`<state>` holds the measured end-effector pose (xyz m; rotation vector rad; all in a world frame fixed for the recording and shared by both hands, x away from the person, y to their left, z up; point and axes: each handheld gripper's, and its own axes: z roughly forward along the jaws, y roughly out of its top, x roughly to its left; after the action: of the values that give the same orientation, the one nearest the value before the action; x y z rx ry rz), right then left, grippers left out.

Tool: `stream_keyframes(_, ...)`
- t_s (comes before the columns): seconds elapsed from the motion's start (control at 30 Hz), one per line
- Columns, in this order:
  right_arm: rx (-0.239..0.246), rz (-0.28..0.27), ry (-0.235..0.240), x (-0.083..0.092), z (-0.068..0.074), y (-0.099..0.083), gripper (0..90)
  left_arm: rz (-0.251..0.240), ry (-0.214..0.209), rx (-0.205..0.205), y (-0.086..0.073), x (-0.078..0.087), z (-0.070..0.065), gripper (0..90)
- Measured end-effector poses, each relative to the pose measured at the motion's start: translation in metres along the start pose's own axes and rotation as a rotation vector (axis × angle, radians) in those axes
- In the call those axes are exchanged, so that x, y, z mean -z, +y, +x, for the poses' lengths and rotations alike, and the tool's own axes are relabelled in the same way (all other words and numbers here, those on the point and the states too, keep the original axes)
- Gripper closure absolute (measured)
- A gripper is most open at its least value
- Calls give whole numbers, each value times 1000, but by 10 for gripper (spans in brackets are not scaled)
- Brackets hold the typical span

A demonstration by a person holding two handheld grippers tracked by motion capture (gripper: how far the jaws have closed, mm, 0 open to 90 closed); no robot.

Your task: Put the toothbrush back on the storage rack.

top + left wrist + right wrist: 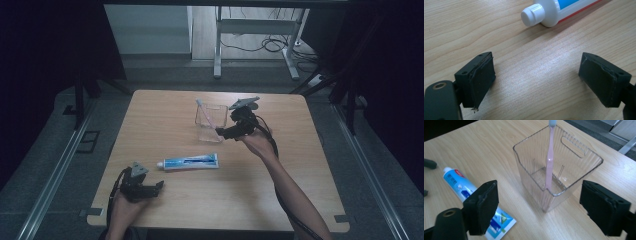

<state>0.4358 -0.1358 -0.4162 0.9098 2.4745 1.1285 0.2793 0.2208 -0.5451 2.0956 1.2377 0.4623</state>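
Observation:
A clear plastic bin (211, 121) (574, 162) stands on the wooden table, with a pink toothbrush (204, 111) (549, 157) upright inside it, head up. A blue and white toothpaste tube (192, 161) (459, 185) lies flat in front of the bin, its white cap (532, 14) toward the left. My right gripper (223, 133) (539, 207) hovers just right of the bin, open, with nothing between its pads. My left gripper (158, 187) (536, 82) rests low near the table's front left, open and empty, its jaws facing the tube's cap.
The table (280, 190) has bare wood to the right and front of the tube. Beyond its far edge are a grey floor, white desk legs (218, 50) and loose cables (270, 45). Metal rails (55, 170) run along both sides.

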Motion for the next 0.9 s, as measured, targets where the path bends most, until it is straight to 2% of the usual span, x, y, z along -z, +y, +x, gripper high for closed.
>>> stream_keyframes(0.47,27,-7,-16,21,5,-20,103,0,0,0,0,0,0,132)
stream_keyframes(0.9,53,-3,-32,36,11,-38,98,0,0,0,0,0,0,132)
